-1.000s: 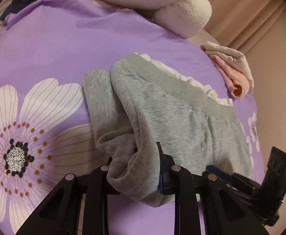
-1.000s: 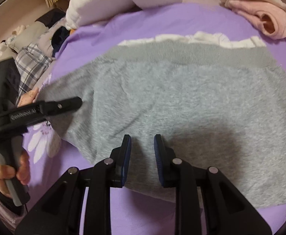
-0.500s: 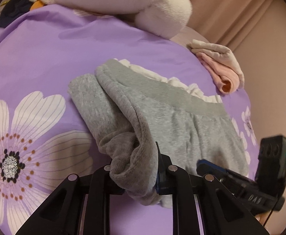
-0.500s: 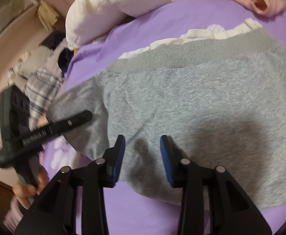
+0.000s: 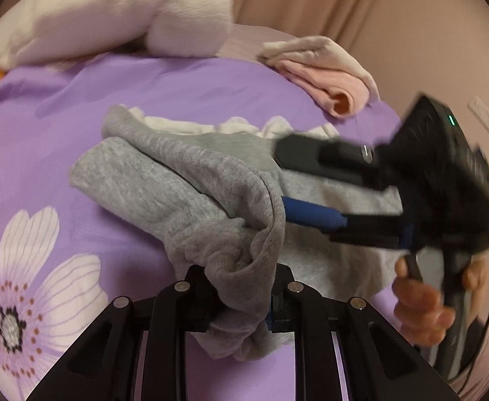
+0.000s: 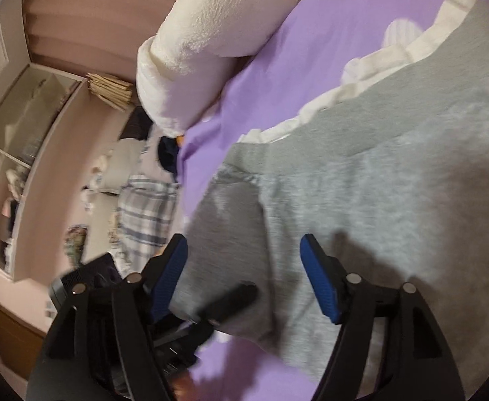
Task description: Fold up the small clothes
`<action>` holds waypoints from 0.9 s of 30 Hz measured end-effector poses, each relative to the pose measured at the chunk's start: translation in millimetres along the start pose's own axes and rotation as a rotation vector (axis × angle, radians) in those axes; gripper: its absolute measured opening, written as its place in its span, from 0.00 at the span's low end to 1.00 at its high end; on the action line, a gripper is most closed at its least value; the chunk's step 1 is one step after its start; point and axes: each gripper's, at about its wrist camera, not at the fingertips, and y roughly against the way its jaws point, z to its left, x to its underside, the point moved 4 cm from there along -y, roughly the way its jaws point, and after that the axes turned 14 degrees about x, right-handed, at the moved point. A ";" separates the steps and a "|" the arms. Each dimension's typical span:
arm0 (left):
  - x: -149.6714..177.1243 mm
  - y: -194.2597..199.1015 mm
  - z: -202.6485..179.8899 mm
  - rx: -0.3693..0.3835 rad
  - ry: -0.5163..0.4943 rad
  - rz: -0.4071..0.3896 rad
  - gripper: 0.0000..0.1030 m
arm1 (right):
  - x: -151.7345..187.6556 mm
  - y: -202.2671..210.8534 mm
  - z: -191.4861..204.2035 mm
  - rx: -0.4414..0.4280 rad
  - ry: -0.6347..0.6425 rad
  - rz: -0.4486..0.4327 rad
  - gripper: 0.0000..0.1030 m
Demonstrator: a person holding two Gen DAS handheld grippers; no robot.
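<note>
A grey fleece garment lies on the purple flowered bedspread, over a white frilled piece. My left gripper is shut on a bunched edge of the grey garment and holds it lifted and folded over. My right gripper hovers over the flat grey cloth. Its jaws are opening, with the cloth under the gap and neither pad pressing on it. In the left wrist view the right gripper reaches in from the right beside the lifted fold, held by a person's hand.
A white plush pillow lies at the far edge of the bed. A folded pink garment sits at the far right. Left of the bed are plaid cloth and shelves.
My left gripper has carried the grey edge up and toward the right gripper, deepening the fold. My right gripper has rolled, swung in close to the fold and opened its jaws wide.
</note>
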 end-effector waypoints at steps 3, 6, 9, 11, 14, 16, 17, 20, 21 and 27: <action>0.8 -6.9 -5.5 0.003 -0.032 0.022 0.18 | -2.0 -3.1 1.0 -0.020 -0.006 0.025 0.73; 1.8 -12.1 -11.4 0.011 -0.067 0.042 0.18 | -4.0 -7.0 1.1 -0.033 -0.005 0.053 0.74; 3.2 -14.3 -15.1 0.028 -0.089 0.055 0.20 | -3.4 -16.3 10.4 -0.015 0.063 0.121 0.79; 3.7 -15.5 -13.8 0.029 -0.087 0.061 0.21 | -4.9 -22.7 20.1 0.016 0.118 0.150 0.79; 3.3 -18.0 -14.3 0.033 -0.086 0.067 0.21 | -5.1 -36.1 37.9 0.082 0.213 0.193 0.79; 4.0 -18.1 -14.9 0.035 -0.086 0.064 0.22 | -5.4 -44.8 43.3 0.163 0.266 0.211 0.78; 4.0 -18.4 -14.8 0.036 -0.085 0.064 0.22 | -6.4 -49.5 43.9 0.206 0.283 0.217 0.71; 4.0 -19.3 -12.4 0.046 -0.065 0.063 0.22 | -7.0 -57.9 43.0 0.273 0.338 0.228 0.24; 3.8 -17.9 -11.1 0.050 -0.054 0.054 0.22 | -7.5 -57.4 42.9 0.284 0.358 0.215 0.18; 5.1 -1.3 -8.5 0.093 0.021 0.011 0.41 | -19.0 -44.1 36.8 0.285 0.342 0.085 0.13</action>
